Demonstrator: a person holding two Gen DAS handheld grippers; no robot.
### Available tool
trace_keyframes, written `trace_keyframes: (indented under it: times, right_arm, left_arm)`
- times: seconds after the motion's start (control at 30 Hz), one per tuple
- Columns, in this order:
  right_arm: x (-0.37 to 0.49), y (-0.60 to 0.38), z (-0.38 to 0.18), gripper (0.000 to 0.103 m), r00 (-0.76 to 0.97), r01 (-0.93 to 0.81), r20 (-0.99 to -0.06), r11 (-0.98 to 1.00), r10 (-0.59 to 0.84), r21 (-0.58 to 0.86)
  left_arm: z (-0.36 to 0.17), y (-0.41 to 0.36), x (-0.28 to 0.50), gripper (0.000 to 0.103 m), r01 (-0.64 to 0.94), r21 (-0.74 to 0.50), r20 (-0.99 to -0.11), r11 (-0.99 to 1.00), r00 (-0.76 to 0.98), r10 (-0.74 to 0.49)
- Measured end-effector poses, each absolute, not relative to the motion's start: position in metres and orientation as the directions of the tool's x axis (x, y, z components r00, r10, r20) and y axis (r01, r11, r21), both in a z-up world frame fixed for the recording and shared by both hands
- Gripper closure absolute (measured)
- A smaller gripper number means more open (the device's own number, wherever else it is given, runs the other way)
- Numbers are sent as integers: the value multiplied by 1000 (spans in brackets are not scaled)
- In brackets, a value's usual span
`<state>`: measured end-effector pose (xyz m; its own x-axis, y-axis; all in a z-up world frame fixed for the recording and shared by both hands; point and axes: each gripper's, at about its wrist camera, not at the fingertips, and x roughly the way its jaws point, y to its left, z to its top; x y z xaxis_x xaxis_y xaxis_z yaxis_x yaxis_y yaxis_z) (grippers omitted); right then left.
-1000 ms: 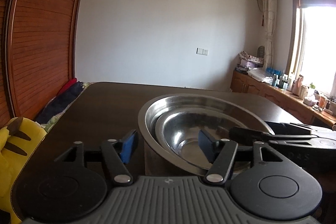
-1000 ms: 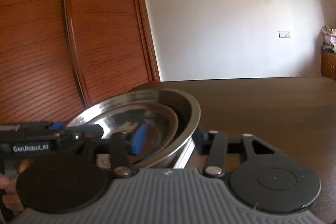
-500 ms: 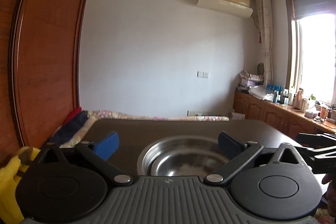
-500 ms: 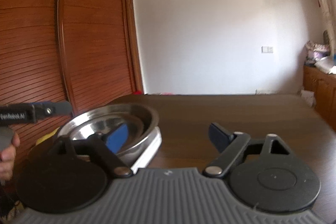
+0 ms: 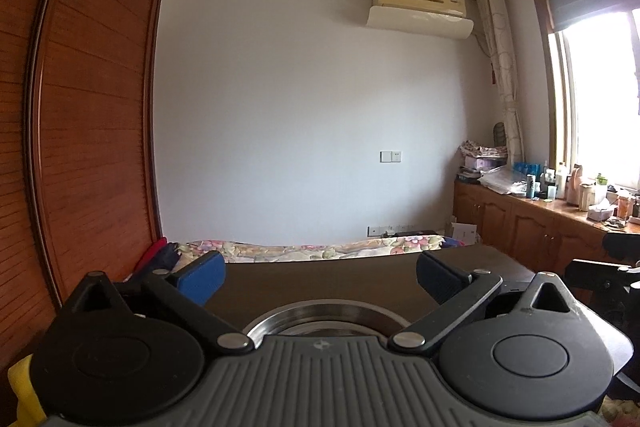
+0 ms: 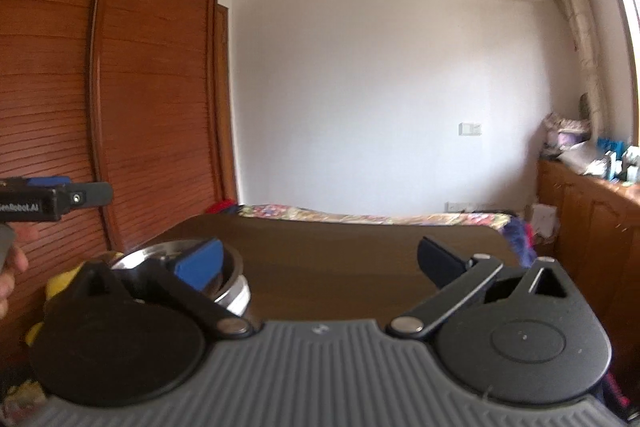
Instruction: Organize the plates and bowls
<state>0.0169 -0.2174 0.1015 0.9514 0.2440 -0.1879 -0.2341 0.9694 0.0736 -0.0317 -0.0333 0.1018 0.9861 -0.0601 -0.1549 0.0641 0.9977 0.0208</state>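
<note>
A stack of nested steel bowls [image 5: 320, 315] stands on the dark wooden table [image 5: 280, 283]. In the left wrist view only its far rim shows, just above the gripper body. My left gripper [image 5: 318, 279] hangs above the near side of the stack, open wide and empty. In the right wrist view the bowls [image 6: 234, 275] sit low on the left, partly behind the blue pad. My right gripper [image 6: 320, 263] is to their right over the bare table [image 6: 360, 239]; its jaws are opening with nothing between them. The left gripper's tip [image 6: 80, 199] shows at the left edge, held by a hand [image 6: 8, 267].
A tall wooden wardrobe [image 5: 92, 147] lines the left side. Beyond the table's far edge lies a bed with a floral cover [image 5: 320, 251]. A low cabinet with bottles [image 5: 540, 219] runs under the window at right. A yellow soft toy [image 5: 20, 379] sits at lower left.
Both grippers straddled the bowls' rim a second ago. Their jaws spread wide, and both have risen and drawn back. The bowls stay on the table.
</note>
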Motion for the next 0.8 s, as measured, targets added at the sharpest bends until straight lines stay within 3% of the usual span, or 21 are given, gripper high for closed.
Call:
trace_keyframes:
  times: [0.37,0.8]
  right_arm:
    - [6,-220,105,0,972,-156,-167,986,163,58]
    - [1,-221,95,0,976,-108,-182,993,116,53]
  left_arm:
    - [96,-49,-56,0,113,29,-150,993,983,-107]
    - [75,-44,-58,0,57,49,-197,997,979,-46]
